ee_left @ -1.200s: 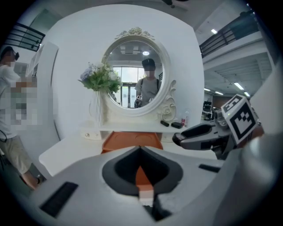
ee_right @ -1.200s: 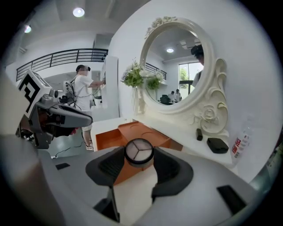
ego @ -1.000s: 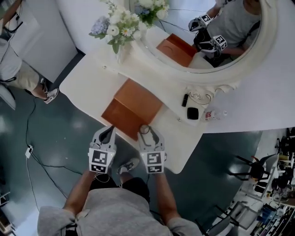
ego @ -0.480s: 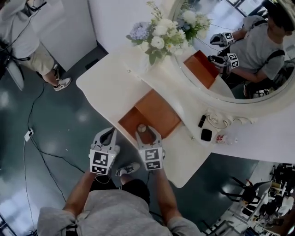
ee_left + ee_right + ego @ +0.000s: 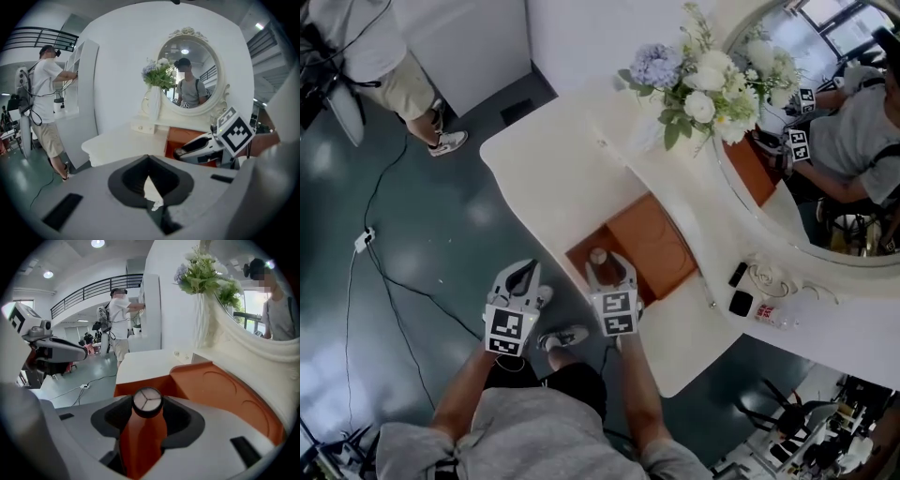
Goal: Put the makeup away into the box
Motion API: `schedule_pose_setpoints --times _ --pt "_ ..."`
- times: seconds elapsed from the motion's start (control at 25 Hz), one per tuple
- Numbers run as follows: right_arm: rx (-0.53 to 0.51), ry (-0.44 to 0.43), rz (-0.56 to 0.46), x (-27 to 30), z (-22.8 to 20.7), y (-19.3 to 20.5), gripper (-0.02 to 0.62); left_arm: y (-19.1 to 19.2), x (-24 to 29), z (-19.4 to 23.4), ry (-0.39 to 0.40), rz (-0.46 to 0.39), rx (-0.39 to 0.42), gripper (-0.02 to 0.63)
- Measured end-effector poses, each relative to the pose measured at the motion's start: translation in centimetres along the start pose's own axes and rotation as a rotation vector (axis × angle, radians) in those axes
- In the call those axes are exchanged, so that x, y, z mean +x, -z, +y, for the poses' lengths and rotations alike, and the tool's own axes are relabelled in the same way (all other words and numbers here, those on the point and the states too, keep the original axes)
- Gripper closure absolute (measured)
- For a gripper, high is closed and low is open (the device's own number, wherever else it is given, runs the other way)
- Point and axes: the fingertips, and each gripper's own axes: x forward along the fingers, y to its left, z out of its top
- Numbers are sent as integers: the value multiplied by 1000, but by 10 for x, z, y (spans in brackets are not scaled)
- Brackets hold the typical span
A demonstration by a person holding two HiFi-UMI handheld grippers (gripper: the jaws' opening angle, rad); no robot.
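- The right gripper (image 5: 606, 270) is clamping a small round makeup piece (image 5: 147, 401) with a dark rim and a pale top face split into three wedges. Its grey jaws are pressing on either side of the piece.
- The left gripper (image 5: 150, 180) is holding its jaws together with only a sliver of gap between them, and it is carrying nothing.
- The smooth orange-brown box (image 5: 661, 246) is lying open on the glossy white dressing table (image 5: 553, 178), and shallow round dents are showing in its raised panel.
- The round makeup piece is hanging over the near, darker half of the box. Whether it is touching the box cannot be told.
- A bouquet of white and pale-blue flowers (image 5: 694, 80) is standing behind the box, beside the oval mirror (image 5: 825, 187) in its carved white frame.
- Two small black items (image 5: 741, 303) and a clear bottle (image 5: 773, 314) are lying to the right of the box, well apart from the grippers.
- A person in pale clothes (image 5: 389, 66) is standing across the dark floor, where a thin cable (image 5: 389, 281) is trailing.
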Motion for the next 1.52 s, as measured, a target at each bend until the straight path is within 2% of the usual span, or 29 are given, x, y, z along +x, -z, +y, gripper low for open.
schedule_pose_setpoints --times 0.16,0.56,0.96,1.2,1.52 --pt "33 -48 57 14 5 3 377 12 0 9 -21 19 -28 606" --pt "66 -90 220 41 6 19 377 22 3 20 -35 31 -56 606" --pt "39 -71 274 45 11 20 377 26 4 23 -33 31 -63 606" --pt "36 -75 259 43 11 17 374 27 -1 25 -34 23 -58 606" --pt "31 0 161 12 9 -11 373 6 -7 18 12 -15 -12 606"
